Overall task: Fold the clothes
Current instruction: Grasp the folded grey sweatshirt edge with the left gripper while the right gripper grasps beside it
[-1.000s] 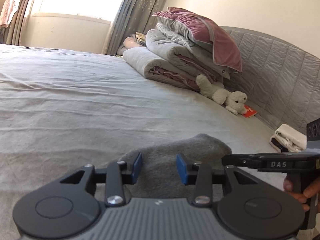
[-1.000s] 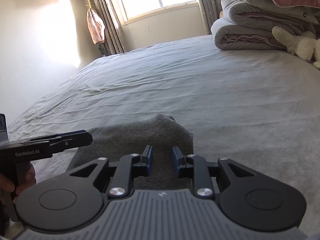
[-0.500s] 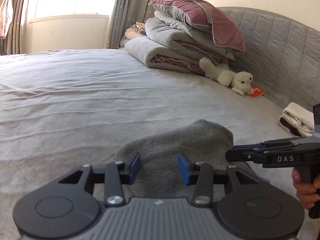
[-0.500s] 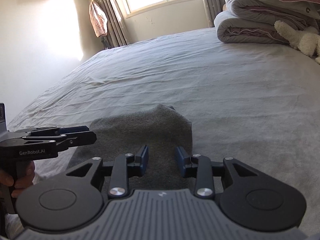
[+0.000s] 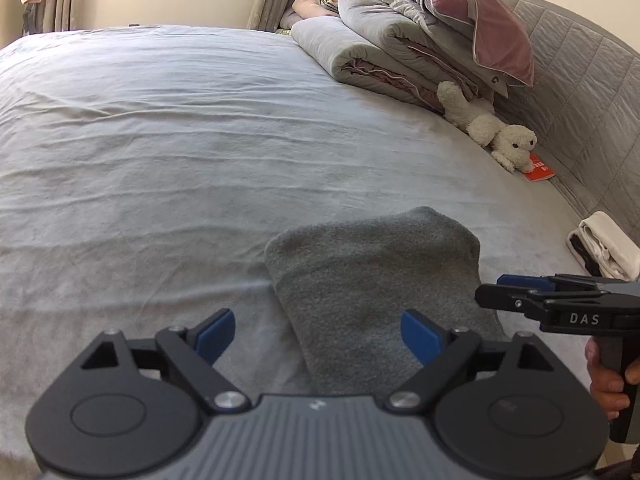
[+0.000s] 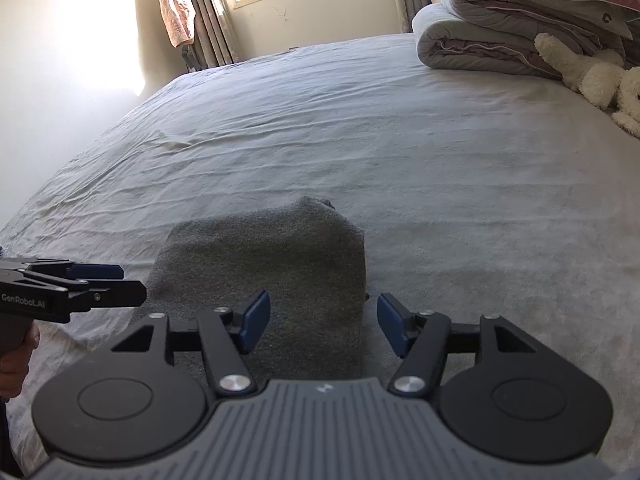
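Only the left wrist view shows the small stack of folded white clothes (image 5: 606, 249) beside the grey quilted headboard (image 5: 580, 80); only the right wrist view shows the pink towel (image 6: 177, 11) hanging by the curtains. The folded grey fleece garment (image 5: 376, 284) lies flat on the pale grey bed sheet (image 5: 160, 152), a neat rectangle. The left claw (image 5: 316, 336) and right claw (image 6: 322, 322) both hang spread apart above its near end, gripping nothing.

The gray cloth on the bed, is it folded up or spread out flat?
Folded. The gray cloth lies as a compact, thick rectangle with rounded doubled edges on the bed sheet; neither open gripper holds it.
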The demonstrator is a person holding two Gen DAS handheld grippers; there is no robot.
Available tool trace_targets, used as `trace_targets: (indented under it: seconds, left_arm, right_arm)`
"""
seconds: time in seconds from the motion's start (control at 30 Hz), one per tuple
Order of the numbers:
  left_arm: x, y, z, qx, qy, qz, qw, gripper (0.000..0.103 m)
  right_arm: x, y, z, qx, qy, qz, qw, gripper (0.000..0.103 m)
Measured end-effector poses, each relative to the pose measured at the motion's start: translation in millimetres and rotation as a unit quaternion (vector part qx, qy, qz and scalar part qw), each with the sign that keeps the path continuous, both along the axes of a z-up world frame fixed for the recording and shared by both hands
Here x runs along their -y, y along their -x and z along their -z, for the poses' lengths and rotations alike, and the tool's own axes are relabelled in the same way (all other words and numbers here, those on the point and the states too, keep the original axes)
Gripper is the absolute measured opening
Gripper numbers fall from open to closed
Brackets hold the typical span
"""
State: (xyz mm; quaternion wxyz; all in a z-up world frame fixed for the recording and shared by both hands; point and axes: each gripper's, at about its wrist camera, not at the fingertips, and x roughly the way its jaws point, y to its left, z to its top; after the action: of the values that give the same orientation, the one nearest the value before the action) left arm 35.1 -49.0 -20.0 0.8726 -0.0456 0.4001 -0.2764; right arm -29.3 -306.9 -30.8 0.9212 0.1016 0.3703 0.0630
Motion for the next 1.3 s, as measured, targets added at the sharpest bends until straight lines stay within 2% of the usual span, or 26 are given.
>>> trace_targets:
  seconds: [0.07, 0.13, 0.27, 0.47, 0.63, 0.83, 1.03, 1.2, 1.27, 1.3]
  left_arm:
    - [-0.4, -2.8, -0.1, -0.013, 0.01, 0.009, 0.9998, 0.1]
    - [-1.0, -6.4, 1.4, -0.027, 0.02, 0.014, 0.9994, 0.1]
    - [-3.1, -12.9, 5.6, -0.051, 0.032, 0.018, 0.998, 0.101]
    - [-5.3, -19.4, 10.5, -0.064, 0.036, 0.024, 0.997, 0.101]
    - [-7.6, -29.3, 19.1, -0.095, 0.066, 0.041, 0.9925, 0.097]
    - [-18.4, -41.0, 37.1, -0.139, 0.13, 0.039, 0.981, 0.084]
    - [-26.6, -47.0, 51.2, -0.157, 0.19, 0.023, 0.9688, 0.076]
    - [-25.6, -47.8, 60.9, -0.149, 0.216, 0.014, 0.9649, 0.063]
    - [-25.6, -47.3, 65.6, -0.142, 0.227, 0.0, 0.9635, 0.051]
    - [-26.4, -46.9, 68.6, -0.14, 0.236, -0.008, 0.9618, 0.049]
  right_arm:
    - [-0.5, -1.2, 0.2, -0.016, -0.008, 0.002, 1.0, 0.067]
    - [-1.7, -1.8, -0.1, -0.029, -0.015, -0.001, 0.999, 0.07]
    - [-8.8, -4.2, -1.7, -0.042, -0.003, -0.001, 0.999, 0.075]
    - [-16.9, -9.0, 0.3, -0.061, 0.021, -0.003, 0.998, 0.078]
    - [-7.4, -10.2, 2.9, -0.071, 0.005, -0.007, 0.997, 0.078]
    - [23.5, -15.6, 13.6, -0.082, -0.111, -0.023, 0.99, 0.078]
    - [55.5, -21.9, 28.0, -0.07, -0.229, -0.011, 0.971, 0.078]
    - [61.5, -29.5, 39.1, -0.061, -0.276, -0.019, 0.959, 0.072]
    - [59.7, -32.2, 41.0, -0.056, -0.284, -0.025, 0.957, 0.067]
    - [58.8, -33.5, 41.9, -0.053, -0.288, -0.029, 0.956, 0.065]
